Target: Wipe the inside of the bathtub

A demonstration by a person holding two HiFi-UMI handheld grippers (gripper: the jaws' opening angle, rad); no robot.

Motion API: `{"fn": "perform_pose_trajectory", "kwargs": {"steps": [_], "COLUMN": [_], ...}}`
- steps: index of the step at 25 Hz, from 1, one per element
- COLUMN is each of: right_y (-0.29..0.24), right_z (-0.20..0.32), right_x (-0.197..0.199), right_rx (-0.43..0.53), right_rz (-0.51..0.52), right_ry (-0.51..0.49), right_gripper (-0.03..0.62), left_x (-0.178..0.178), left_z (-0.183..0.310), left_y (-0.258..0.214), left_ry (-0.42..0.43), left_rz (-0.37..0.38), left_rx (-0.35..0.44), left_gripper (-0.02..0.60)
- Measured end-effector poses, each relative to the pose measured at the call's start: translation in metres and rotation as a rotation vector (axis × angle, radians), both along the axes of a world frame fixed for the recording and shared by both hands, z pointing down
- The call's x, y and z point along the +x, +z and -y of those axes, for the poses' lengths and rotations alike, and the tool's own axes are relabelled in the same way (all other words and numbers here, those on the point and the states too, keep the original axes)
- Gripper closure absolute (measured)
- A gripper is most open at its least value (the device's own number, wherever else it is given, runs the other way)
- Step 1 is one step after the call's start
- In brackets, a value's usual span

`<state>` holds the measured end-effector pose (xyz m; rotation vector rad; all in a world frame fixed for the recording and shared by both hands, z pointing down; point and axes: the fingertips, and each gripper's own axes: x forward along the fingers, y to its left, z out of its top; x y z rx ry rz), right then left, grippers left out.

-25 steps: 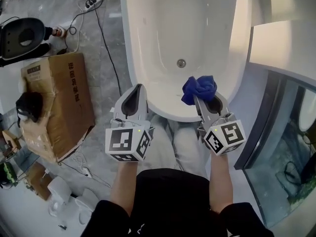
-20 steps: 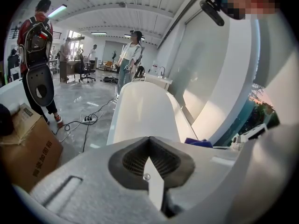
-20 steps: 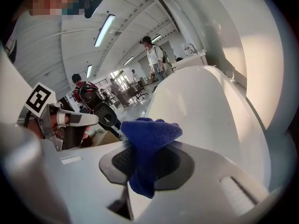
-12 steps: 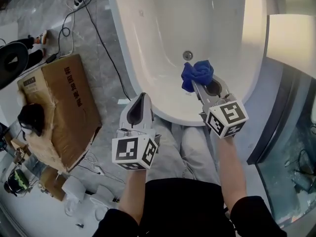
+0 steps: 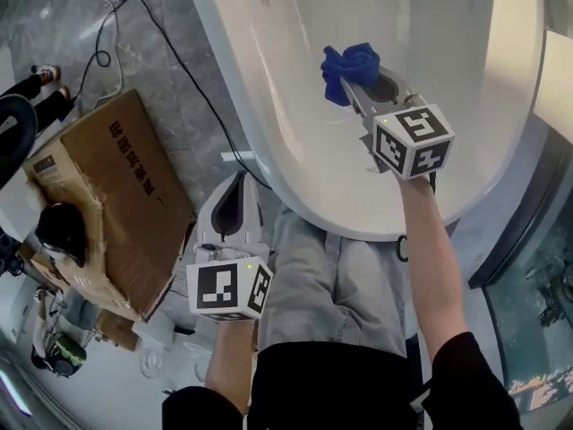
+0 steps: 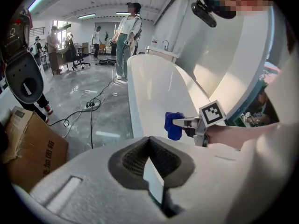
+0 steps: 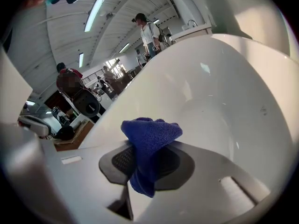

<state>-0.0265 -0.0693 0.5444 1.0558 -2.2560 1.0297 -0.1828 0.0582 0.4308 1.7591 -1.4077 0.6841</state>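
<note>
Now right gripper (image 5: pixel 347 86) clamps cloth (image 5: pixel 349 62) inside bathtub (image 5: pixel 269 141).

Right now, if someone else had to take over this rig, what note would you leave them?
Left gripper: shut and empty, outside the tub, low beside the cardboard box.
Right gripper: shut on the blue cloth, reached in over the bathtub inner wall. Whether the cloth touches the surface is unclear.
Done: cloth is gripped and inside the tub.
Left: wipe the inside. No wiped patch can be made out, so treat all of it as pending.
</note>
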Motion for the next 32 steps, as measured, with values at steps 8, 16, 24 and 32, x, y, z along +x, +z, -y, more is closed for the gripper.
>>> {"fn": "perform_pose_trajectory", "kwargs": {"steps": [8, 16, 24, 32], "right_y": [0.091, 0.182, 0.238, 0.291], "right_z": [0.053, 0.105, 0.148, 0.158], "right_x": [-0.028, -0.039, -0.047, -0.048], "right_rx": [-0.056, -0.117, -0.189, -0.215], "right_rz": [-0.025, -0.051, -0.059, -0.141], "right_ry": [-0.025, -0.015, 0.016, -0.056], "right_gripper": [0.516, 0.516, 0.516, 0.516], "left_x": [-0.025, -0.028, -0.046, -0.063], "left_z": [0.007, 0.008, 0.006, 0.008], "left_y": [0.036, 0.062, 0.079, 0.102], "left_ry": [-0.014, -0.01, -0.12, -0.22], "left_rz": [0.006, 0.018, -0.064, -0.063], "left_rx": [-0.051, -0.029, -0.012, -0.029], "left_gripper": [0.58, 0.58, 0.58, 0.58]}}
